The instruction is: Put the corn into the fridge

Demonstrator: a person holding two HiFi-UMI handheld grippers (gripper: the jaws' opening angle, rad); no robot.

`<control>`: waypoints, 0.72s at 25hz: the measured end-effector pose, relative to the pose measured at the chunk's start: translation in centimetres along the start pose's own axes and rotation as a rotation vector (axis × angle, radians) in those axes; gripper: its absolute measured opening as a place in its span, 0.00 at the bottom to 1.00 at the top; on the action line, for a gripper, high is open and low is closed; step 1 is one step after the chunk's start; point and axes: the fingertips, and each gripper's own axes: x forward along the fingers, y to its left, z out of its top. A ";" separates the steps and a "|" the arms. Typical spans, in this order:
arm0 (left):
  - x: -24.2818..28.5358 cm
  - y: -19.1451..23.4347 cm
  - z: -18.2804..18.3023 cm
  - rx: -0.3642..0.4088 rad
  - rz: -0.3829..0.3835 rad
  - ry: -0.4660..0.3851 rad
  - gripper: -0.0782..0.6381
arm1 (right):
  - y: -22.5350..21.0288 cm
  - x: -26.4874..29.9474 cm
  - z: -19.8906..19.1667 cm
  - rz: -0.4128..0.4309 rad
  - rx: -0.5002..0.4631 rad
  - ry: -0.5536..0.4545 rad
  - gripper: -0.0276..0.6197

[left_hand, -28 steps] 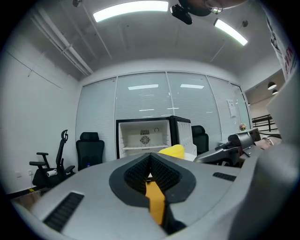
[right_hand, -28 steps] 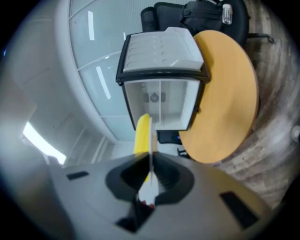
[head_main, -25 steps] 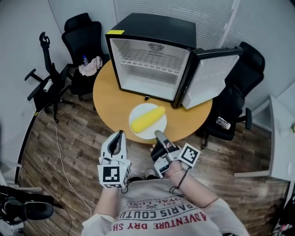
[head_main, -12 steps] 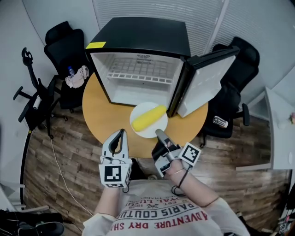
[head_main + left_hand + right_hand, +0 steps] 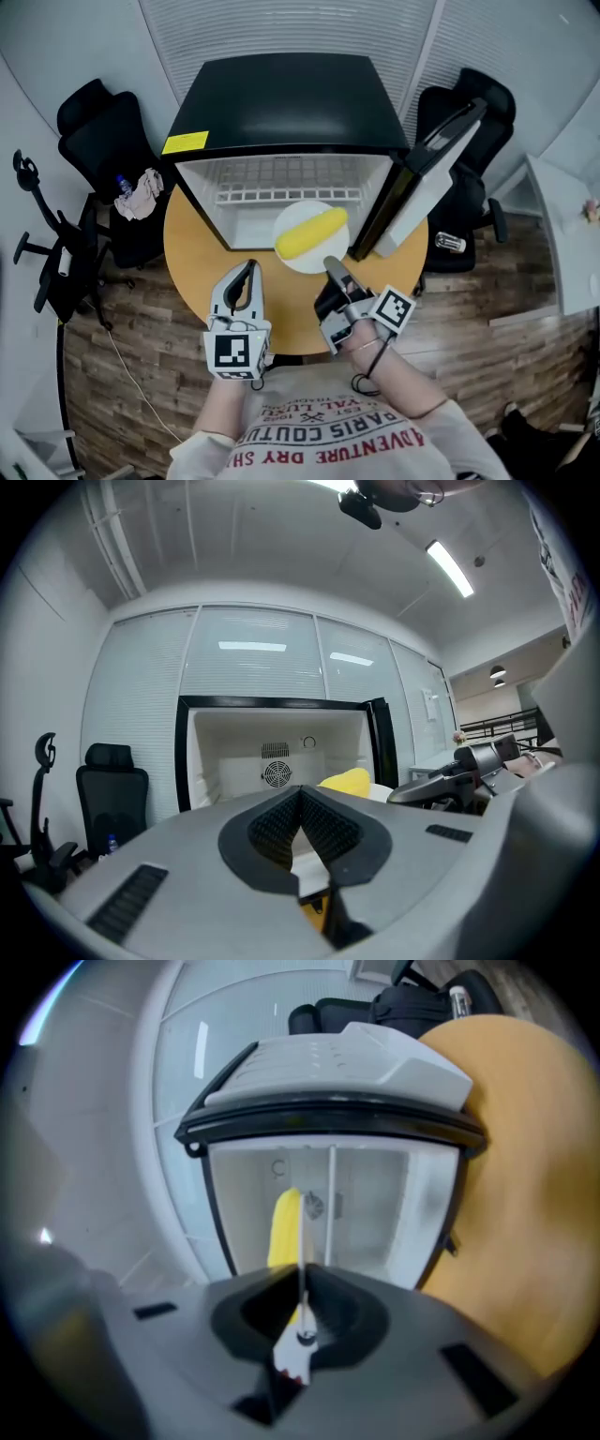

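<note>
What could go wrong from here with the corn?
The right tool pinches only the rim of the plate, so the plate could tilt and the loose corn roll off. The plate might also clip the fridge or its open door on the way in.

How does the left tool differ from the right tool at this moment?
The right tool is shut on the rim of the plate, which bears the corn; the left tool is shut on nothing. The right tool reaches nearly to the mouth of the fridge; the left tool sits further back, over the table. Both point towards the open fridge.
</note>
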 end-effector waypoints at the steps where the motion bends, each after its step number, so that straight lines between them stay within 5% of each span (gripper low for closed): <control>1: 0.4 1.1 0.0 0.001 -0.009 -0.001 0.15 | 0.2 0.9 -0.3 0.001 -0.004 -0.013 0.11; 18: 6.8 7.3 -2.5 -0.032 -0.191 0.016 0.15 | -1.0 8.9 0.4 -0.030 -0.001 -0.208 0.12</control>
